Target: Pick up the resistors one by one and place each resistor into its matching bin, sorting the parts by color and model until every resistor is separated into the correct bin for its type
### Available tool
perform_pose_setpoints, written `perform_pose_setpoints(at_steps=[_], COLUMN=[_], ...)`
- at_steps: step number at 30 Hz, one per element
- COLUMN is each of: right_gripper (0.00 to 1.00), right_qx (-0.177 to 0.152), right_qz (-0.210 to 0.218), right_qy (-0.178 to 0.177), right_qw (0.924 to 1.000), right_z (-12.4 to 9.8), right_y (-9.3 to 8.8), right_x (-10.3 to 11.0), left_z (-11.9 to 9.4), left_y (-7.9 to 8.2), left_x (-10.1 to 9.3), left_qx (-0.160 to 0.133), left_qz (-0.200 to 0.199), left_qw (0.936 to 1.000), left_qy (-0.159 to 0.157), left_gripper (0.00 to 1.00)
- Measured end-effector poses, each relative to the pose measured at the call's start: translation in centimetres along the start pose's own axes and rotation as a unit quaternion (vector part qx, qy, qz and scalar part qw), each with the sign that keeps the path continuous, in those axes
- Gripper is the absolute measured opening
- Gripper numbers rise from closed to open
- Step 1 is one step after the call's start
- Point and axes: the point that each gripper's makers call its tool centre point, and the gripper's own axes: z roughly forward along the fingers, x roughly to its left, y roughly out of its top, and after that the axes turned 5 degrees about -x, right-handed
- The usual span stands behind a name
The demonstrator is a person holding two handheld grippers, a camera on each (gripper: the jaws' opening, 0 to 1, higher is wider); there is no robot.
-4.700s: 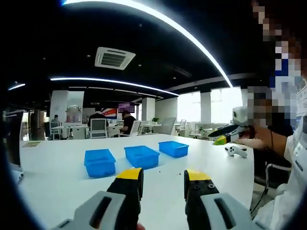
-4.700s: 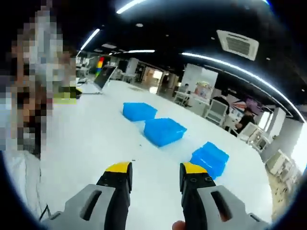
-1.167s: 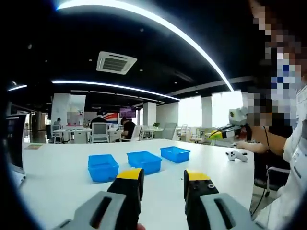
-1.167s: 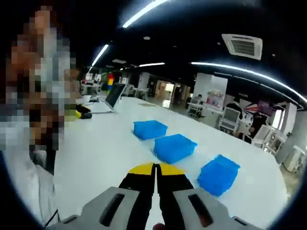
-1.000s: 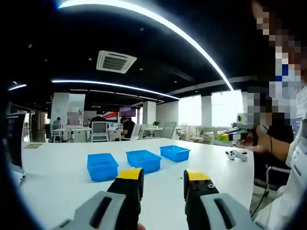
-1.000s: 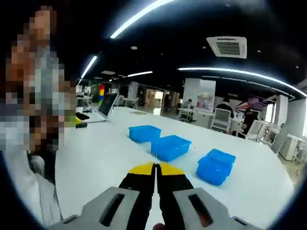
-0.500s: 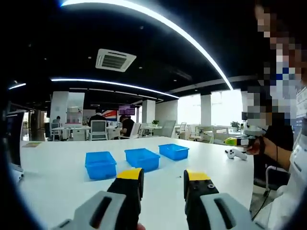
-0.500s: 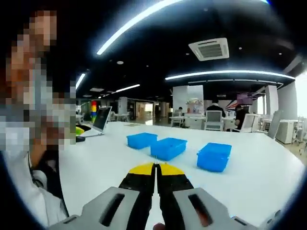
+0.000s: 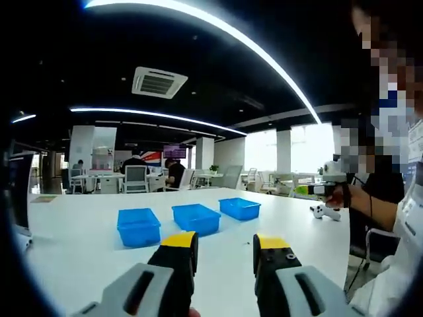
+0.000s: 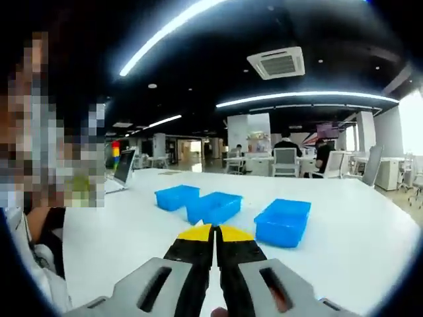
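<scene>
Setting: open office, long white table (image 9: pixel 79 244); people sit at desks far behind.
Bins: three blue bins in a row on the table. In the left gripper view, left bin (image 9: pixel 138 226), middle bin (image 9: pixel 195 218), right bin (image 9: pixel 240 207). In the right gripper view the same row shows from another angle. Contents cannot be read at this range.
Left gripper (image 9: pixel 225 249): held low over the near table, yellow-tipped jaws wide apart, nothing between them.
Right gripper (image 10: pixel 214 233): yellow tips pressed together, aimed toward the bins. It also shows at the far right of the left gripper view, in the person's hand (image 9: pixel 342 195). Whether a resistor is pinched between the tips cannot be told; none is visible there.
Resistors: none can be made out on the table in either view; too small to find at this distance, if present.
Other items: white game controller (image 9: pixel 325 211) on the table's right end; laptop (image 10: pixel 123 169) on the far left side of the table in the right gripper view.
Progress: judged early or mid-task. No bin shows parts that can be confirmed as sorted, so how many resistors are left cannot be told.
Next, as a judgement: if the right gripper carries a part, it needs to go over the matching bin and release.
</scene>
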Motion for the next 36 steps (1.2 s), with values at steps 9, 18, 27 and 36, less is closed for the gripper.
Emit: perform_pose_setpoints(at_steps=[9,18,27,36], right_gripper=[0.05,0.05,0.61,0.60], right_qx=[0.041,0.088,0.083,0.073], right_qz=[-0.017,-0.008,0.015,-0.016], right_qy=[-0.030,-0.113,-0.128,-0.120], right_qw=[0.9986,0.9897,0.9882,0.9900], right_z=[7.3,12.7,13.9,12.9], right_y=[-0.1,-2.9,-3.9,-2.7], right_x=[-5.4,-12.9,-13.9,-12.9], left_z=[-0.1,0.0,0.0,0.0], left_y=[0.0,0.1,-0.1,-0.2], left_x=[0.0,-0.1,0.1,-0.1], left_qx=[-0.001,-0.003,0.000,0.001], left_qz=[0.000,0.000,-0.001,-0.001], left_qw=[1.0000,1.0000,1.0000,1.0000], left_qy=[0.001,-0.001,0.001,0.000], left_gripper=[0.35,0.35,0.35,0.35])
